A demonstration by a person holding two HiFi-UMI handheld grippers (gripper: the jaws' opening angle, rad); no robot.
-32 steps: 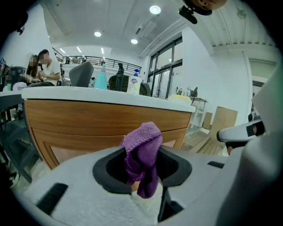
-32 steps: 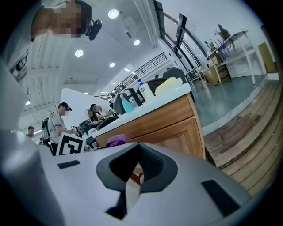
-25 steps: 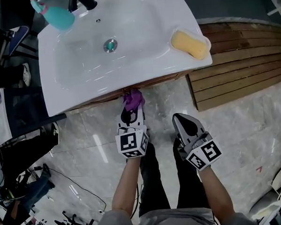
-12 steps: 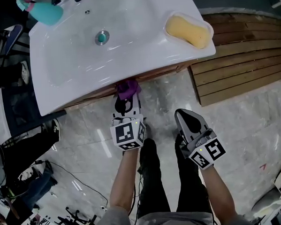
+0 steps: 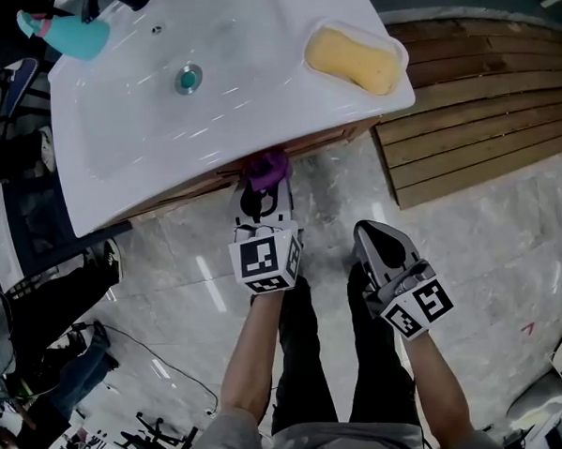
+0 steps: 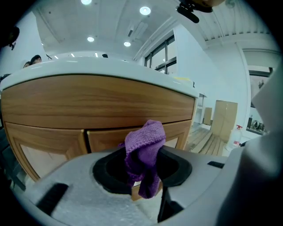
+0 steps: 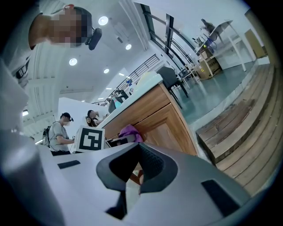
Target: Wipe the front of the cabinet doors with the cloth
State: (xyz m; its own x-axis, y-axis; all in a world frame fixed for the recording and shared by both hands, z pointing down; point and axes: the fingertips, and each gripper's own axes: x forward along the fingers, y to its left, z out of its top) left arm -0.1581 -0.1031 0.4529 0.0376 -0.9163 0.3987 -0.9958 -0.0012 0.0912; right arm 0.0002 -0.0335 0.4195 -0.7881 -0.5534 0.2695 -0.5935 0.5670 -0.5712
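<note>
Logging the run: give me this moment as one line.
left gripper: shut on cloth | cloth: at cabinet front, below sink | right gripper: shut, empty, back from cabinet

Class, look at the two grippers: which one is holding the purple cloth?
The left gripper: its jaws pinch the purple cloth, while the right gripper holds nothing.

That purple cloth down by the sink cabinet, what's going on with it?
A person stands at a white sink with a hand-held gripper in each hand. The left hand-held gripper is clamped on the purple cloth and holds it up to the wooden cabinet front, just under the sink's edge. Whether the cloth touches the wood is unclear. The right hand-held gripper hangs back over the floor, shut and empty.
</note>
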